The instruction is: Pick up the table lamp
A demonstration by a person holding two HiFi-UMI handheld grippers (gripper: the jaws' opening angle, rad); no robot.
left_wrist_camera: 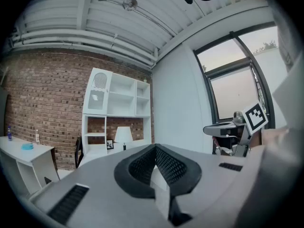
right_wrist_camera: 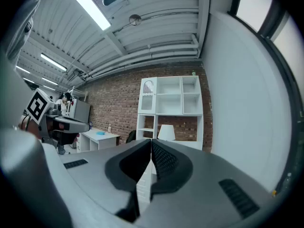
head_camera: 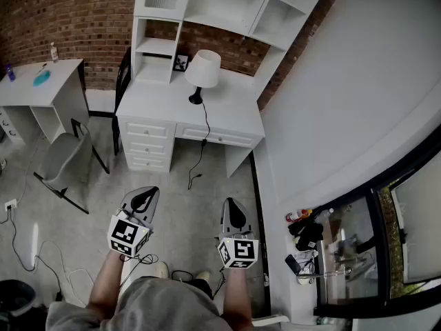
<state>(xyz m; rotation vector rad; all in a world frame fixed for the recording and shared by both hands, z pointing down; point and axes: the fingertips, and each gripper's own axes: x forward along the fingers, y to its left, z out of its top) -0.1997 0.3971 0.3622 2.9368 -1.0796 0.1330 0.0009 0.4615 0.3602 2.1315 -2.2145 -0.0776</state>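
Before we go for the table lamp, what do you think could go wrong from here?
1. The cord trails from the table lamp down the front of the desk; lifting may snag it.
2. A picture frame stands close beside the lamp; a wide approach might knock it.
3. The left claw and right claw are both shut, well short of the desk; they must open first.

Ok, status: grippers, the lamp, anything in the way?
Left gripper and right gripper both shut, empty. Table lamp upright on white desk, far ahead, untouched. Cord hangs down desk front; grey chair off left.
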